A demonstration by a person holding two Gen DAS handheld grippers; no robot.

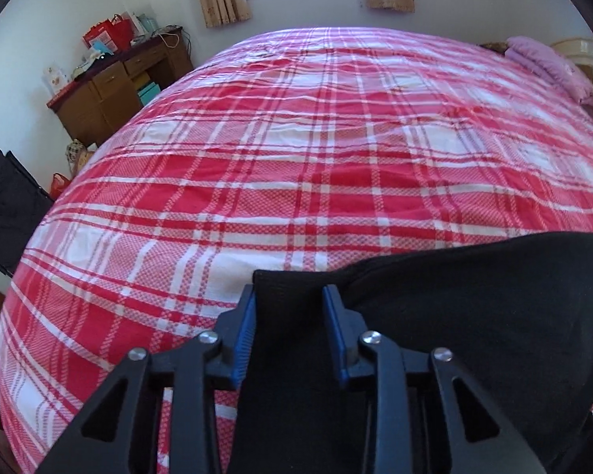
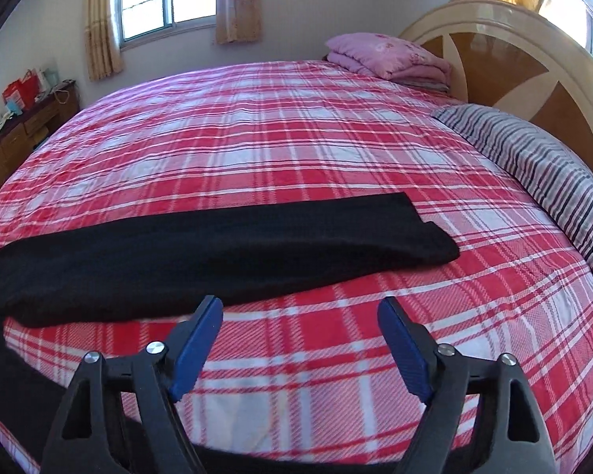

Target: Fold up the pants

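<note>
- 2 grippers over the plaid bed.
- Left gripper: black pants lie between its fingers; grip unclear.
- Right gripper: fingers spread, nothing between.

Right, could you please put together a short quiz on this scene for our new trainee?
1. Which gripper has the black pants between its jaws?
2. True or false: the right gripper is open and grips nothing.
3. What lies folded by the headboard? A) pink blanket B) white towels C) blue jeans

Key: 1. left gripper; 2. true; 3. A
</note>
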